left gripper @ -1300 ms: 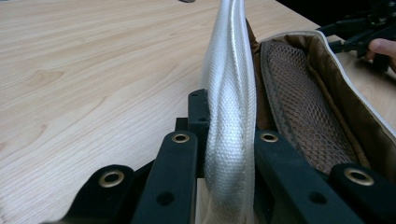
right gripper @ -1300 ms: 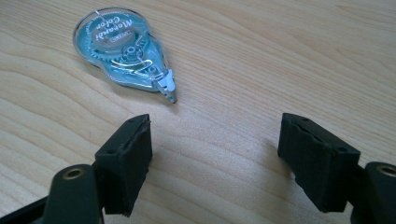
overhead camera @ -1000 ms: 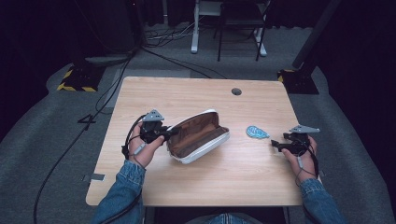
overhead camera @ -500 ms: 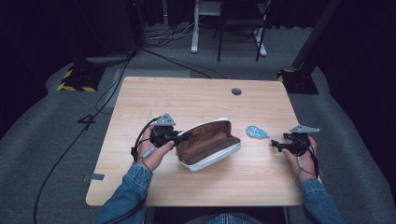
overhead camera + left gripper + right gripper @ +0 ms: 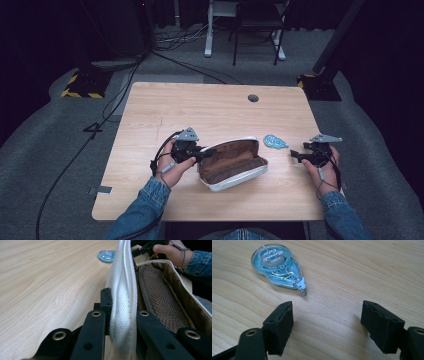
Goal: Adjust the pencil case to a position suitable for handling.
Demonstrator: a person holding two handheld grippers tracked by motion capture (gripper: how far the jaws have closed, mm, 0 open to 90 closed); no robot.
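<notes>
The open white fabric pencil case with brown mesh lining [image 5: 232,163] has been dragged rightward to lower centre of the wooden table [image 5: 210,110], clamped by the left tool [image 5: 202,152]. The right tool [image 5: 295,154] is held apart, right of a blue plastic correction-tape dispenser [image 5: 275,142].

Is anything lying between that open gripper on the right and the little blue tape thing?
Nothing visible does. The right gripper is open with bare table between its jaws, and the blue correction tape lies just ahead, off to one side.
</notes>
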